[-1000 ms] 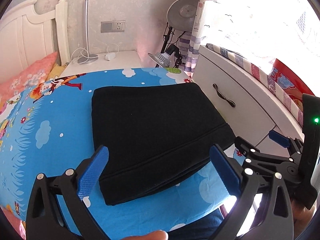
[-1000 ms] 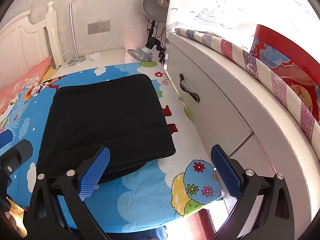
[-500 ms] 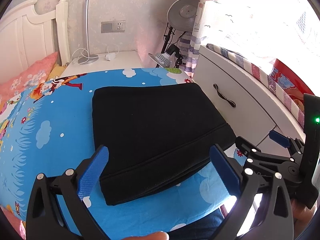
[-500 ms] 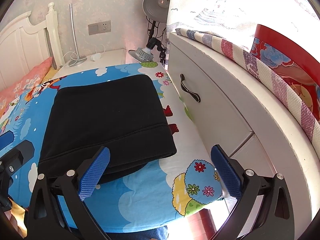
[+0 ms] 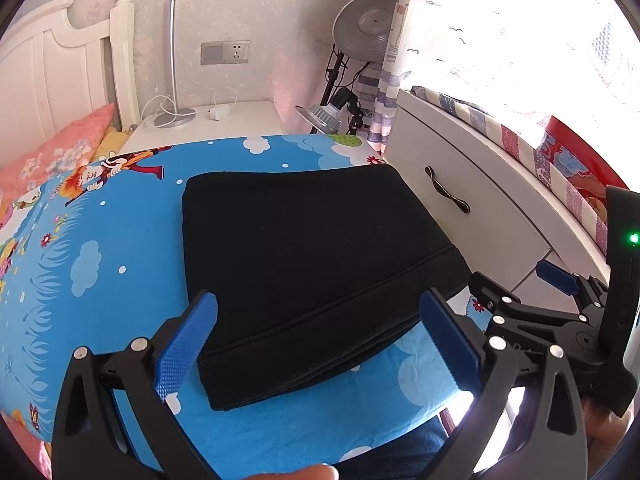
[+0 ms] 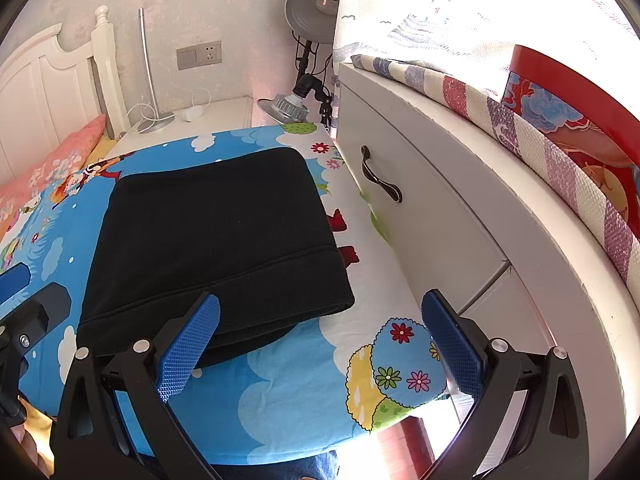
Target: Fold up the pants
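Hovering over pants (image 5: 304,264) folded flat on bedsheet (image 5: 80,280) | left gripper (image 5: 320,344) and right gripper (image 6: 320,344) gape wide, empty | folding looks finished — next: withdraw, or press flat.

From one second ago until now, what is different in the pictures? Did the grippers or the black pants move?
Nothing visibly changed. The folded black pants lie in the same place on the blue cartoon bedsheet. The left gripper and the right gripper are both open, hold nothing and hover in front of the pants as before.
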A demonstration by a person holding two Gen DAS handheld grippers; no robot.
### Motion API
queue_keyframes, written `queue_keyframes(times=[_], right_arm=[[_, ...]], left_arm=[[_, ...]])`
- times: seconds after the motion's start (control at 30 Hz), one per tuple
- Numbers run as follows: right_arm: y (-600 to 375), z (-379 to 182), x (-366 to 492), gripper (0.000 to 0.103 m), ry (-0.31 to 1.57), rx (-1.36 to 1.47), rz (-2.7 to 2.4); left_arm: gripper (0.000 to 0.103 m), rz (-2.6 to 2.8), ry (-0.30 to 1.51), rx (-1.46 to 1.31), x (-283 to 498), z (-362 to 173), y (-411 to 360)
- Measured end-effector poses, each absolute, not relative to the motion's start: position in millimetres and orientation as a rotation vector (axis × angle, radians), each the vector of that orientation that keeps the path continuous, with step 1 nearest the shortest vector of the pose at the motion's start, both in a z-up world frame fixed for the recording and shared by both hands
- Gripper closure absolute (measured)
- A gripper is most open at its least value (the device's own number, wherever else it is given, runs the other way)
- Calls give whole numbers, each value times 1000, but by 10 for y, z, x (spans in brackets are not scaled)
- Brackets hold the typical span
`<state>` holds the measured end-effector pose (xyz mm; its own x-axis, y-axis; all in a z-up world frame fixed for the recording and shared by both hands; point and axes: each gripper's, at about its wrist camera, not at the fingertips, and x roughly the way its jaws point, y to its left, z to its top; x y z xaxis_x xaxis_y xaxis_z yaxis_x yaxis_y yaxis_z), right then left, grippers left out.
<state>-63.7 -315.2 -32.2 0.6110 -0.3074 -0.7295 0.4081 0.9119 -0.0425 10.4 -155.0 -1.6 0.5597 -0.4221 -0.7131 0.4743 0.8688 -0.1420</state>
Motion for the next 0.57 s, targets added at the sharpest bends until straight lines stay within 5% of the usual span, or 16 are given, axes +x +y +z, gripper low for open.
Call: queue_keyframes(times=[0.43,0.57], right_arm=[[-3129,-355,-647,5,809,152,-402],[-3118,-380,-661,5,777,190,-356]], left_arm=[[2,-609,822,49,136,-79,-1668],[2,-410,798,-67,426,-15,-990]])
